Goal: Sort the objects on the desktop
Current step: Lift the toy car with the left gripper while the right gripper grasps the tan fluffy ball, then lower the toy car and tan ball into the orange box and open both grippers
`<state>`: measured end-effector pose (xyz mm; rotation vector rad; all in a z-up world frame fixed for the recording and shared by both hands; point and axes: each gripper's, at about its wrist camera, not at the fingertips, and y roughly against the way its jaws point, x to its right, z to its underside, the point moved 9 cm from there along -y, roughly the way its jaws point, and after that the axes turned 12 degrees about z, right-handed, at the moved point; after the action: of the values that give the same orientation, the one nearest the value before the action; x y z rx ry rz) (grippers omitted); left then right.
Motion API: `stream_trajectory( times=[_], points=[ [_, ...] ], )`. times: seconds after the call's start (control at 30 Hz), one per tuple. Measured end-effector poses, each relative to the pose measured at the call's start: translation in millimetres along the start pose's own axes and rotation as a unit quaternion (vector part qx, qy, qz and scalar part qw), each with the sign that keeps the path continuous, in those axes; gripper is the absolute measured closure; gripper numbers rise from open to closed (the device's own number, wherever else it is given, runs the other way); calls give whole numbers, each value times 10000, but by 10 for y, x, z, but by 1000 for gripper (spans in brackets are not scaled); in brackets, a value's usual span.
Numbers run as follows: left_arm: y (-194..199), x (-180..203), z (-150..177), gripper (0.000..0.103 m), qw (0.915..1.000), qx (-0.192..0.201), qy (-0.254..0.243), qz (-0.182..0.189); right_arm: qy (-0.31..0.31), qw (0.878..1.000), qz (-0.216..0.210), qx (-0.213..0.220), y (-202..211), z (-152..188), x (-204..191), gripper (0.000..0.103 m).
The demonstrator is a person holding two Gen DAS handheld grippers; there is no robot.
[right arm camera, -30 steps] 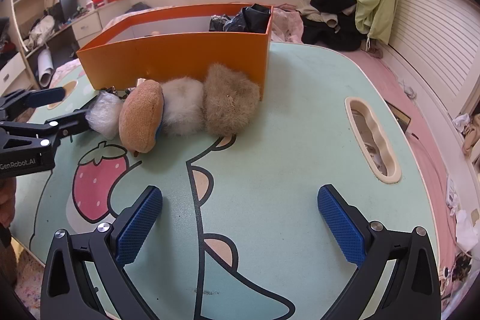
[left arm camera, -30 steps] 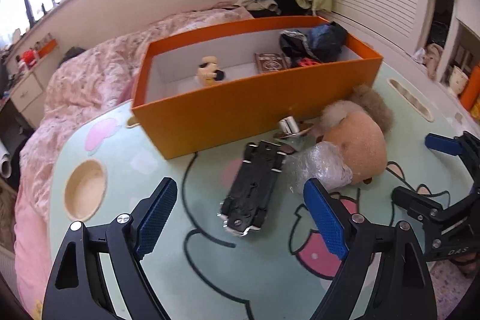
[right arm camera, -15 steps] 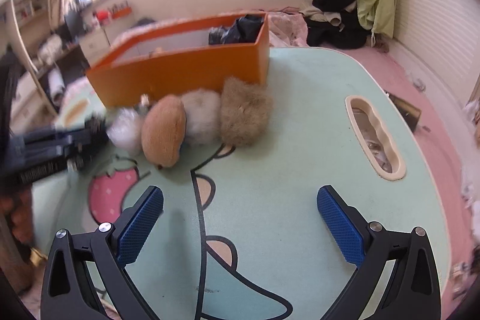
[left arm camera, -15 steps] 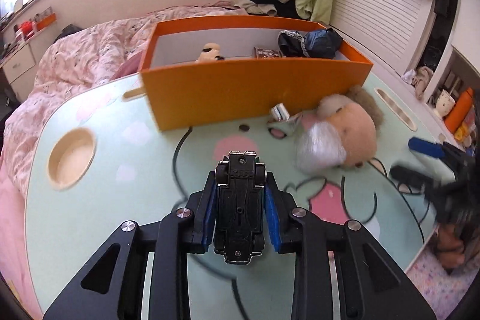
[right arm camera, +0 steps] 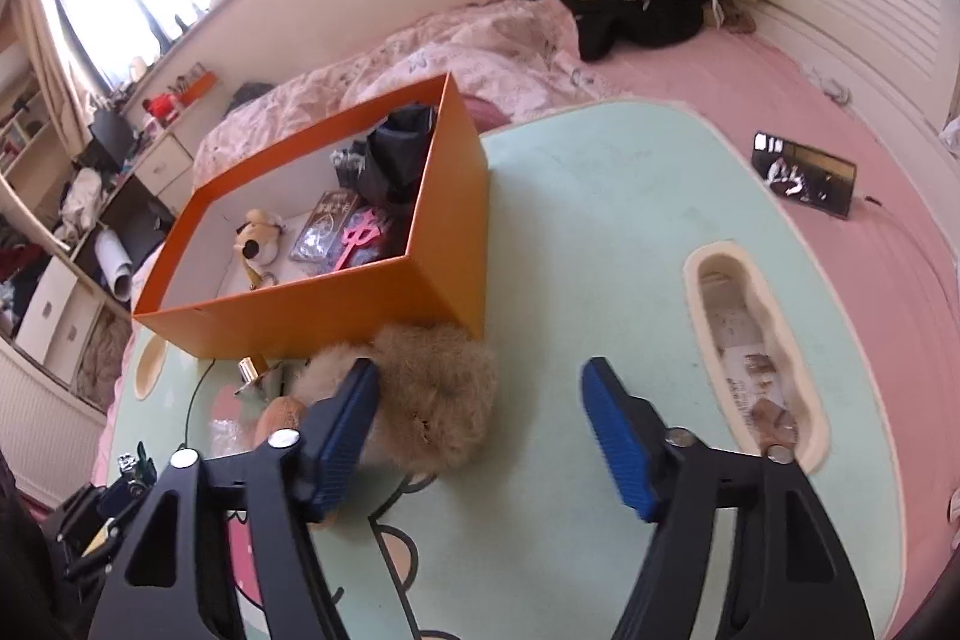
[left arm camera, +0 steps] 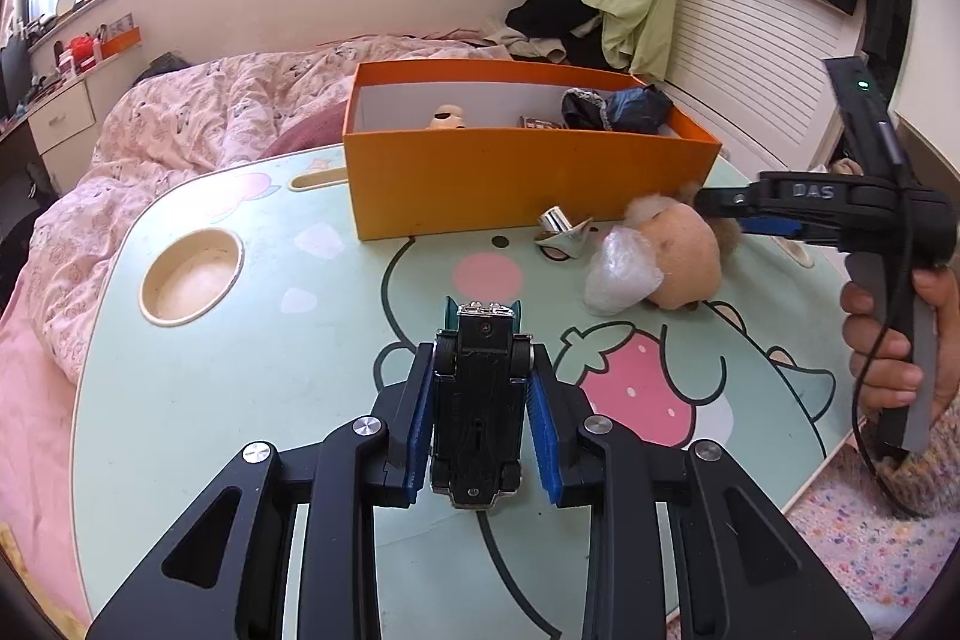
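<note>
My left gripper [left arm camera: 480, 358] is shut on a black toy car [left arm camera: 477, 400], held underside up above the mint table [left arm camera: 252, 400]. Behind it stands the orange box [left arm camera: 528, 184], which holds a small doll, a card pack, a pink piece and dark cloth. A brown and beige plush [left arm camera: 684, 256] lies in front of the box [right arm camera: 336, 304], with a crumpled plastic wrap [left arm camera: 618, 271] and a silver top [left arm camera: 561, 229] beside it. My right gripper [right arm camera: 480, 370] hovers over the plush [right arm camera: 438, 394], jaws closing. Its left finger [right arm camera: 348, 418] covers part of the fur; the pads do not press it.
A round cup recess [left arm camera: 192, 277] sits at the table's left and a long slot [right arm camera: 753, 346] at its right. A pink quilted bed [left arm camera: 180, 130] lies beyond. A hand [left arm camera: 888, 340] holds the right gripper's handle [left arm camera: 729, 214]. A dark screen [right arm camera: 804, 172] lies on the pink mat.
The left gripper closed on the toy car and lifted it off the table. The right gripper rolled, swung over to the plush, and its jaws narrowed.
</note>
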<state>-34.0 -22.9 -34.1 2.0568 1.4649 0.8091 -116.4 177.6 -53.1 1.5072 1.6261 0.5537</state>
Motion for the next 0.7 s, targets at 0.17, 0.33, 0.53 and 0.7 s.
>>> stream_trajectory(
  times=[0.17, 0.33, 0.53, 0.7],
  points=[
    [12, 7, 24, 73, 10000, 15, 29, 16, 167, 9995, 193, 163, 51, 105, 16, 72],
    [51, -17, -39, 73, 9999, 105, 112, 72, 154, 9980, 285, 536, 294, 77, 93, 72],
    [126, -37, -480, 73, 9992, 374, 83, 121, 265, 9970, -80, 728, 531, -164, -111, 72],
    [-15, -16, -1060, 73, 9985, 457, 49, 293, 506, 9945, -141, 902, 576, -512, -439, 72]
  ],
)
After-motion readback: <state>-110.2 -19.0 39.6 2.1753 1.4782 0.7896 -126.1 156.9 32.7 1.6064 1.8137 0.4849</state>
